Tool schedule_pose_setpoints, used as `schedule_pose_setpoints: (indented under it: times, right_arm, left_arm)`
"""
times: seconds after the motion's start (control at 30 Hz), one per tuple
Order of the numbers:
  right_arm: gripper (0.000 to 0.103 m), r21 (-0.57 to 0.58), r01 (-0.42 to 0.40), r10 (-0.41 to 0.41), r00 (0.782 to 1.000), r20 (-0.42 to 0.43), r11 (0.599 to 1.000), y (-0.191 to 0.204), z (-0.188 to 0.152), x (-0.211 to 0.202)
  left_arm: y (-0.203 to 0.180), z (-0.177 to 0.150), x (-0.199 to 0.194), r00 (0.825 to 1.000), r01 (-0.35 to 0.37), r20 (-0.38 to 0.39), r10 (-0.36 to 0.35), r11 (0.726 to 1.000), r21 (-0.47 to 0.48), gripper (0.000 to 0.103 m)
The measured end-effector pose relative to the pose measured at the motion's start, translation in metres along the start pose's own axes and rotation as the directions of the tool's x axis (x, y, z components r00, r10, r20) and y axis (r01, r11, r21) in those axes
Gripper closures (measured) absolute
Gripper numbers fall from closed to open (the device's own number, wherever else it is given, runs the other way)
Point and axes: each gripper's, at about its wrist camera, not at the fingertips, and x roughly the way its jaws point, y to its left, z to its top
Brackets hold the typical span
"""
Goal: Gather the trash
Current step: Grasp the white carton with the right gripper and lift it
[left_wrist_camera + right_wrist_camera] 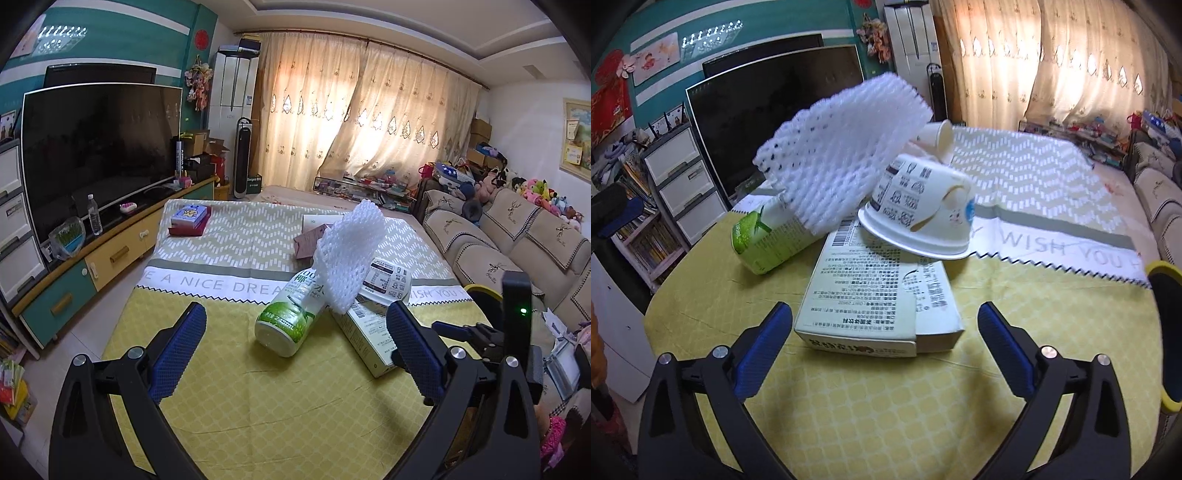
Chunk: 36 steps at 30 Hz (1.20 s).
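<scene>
A heap of trash lies on the yellow tablecloth (229, 398). A green and white bottle (288, 317) lies on its side. A white foam net (351, 254) leans over it. A flat printed carton (871, 302) lies beside the bottle, with an upturned white paper bowl (919, 218) on its far end. A small paper cup (940, 138) lies behind the bowl. My left gripper (295, 343) is open, just short of the bottle. My right gripper (884, 339) is open, its fingers either side of the carton's near end, not touching. The right gripper also shows in the left wrist view (480, 332).
A red box with a small tin (190, 221) sits at the table's far left. Brown packets (308, 243) lie behind the heap. A TV (99, 147) on a low cabinet stands left. A sofa (517, 251) with plush toys runs along the right. A yellow-rimmed bin (1167, 332) is at the right edge.
</scene>
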Motion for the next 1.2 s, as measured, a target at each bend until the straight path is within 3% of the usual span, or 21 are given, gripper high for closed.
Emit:
schedule_pose_setpoints:
  times: [0.37, 0.47, 0.7, 0.77, 0.8, 1.0, 1.2]
  right_arm:
    - [0.007, -0.030, 0.017, -0.019, 0.998, -0.062, 0.999, 0.015, 0.005, 0.018]
    - [0.007, 0.009, 0.018, -0.018, 0.998, -0.062, 1.000, 0.016, 0.002, 0.020]
    - [0.007, 0.026, 0.089, -0.087, 0.992, -0.089, 0.996, 0.025, 0.001, 0.029]
    - [0.016, 0.037, 0.100, -0.097, 0.992, -0.079, 0.994, 0.023, 0.001, 0.028]
    - [0.035, 0.044, 0.098, -0.095, 0.993, -0.073, 0.994, 0.021, 0.001, 0.027]
    - [0.035, 0.065, 0.069, -0.067, 0.997, -0.035, 0.996, 0.013, -0.001, 0.008]
    - [0.035, 0.031, 0.002, -0.004, 0.998, 0.058, 1.000, 0.017, -0.004, -0.033]
  left_arm:
    - [-0.006, -0.005, 0.011, 1.000, 0.017, -0.025, -0.017, 1.000, -0.003, 0.006]
    - [-0.005, -0.006, 0.011, 1.000, 0.016, -0.023, -0.017, 1.000, -0.006, 0.006]
    - [-0.005, -0.009, 0.017, 0.999, 0.019, -0.031, -0.020, 1.000, -0.011, 0.006]
    - [-0.004, -0.010, 0.018, 0.999, 0.020, -0.032, -0.020, 1.000, -0.013, 0.006]
    - [-0.004, -0.010, 0.018, 0.999, 0.020, -0.032, -0.020, 1.000, -0.013, 0.006]
    - [-0.002, -0.010, 0.020, 0.999, 0.016, -0.033, -0.017, 1.000, -0.020, 0.006]
    - [-0.002, -0.012, 0.024, 0.999, 0.017, -0.036, -0.017, 1.000, -0.017, 0.006]
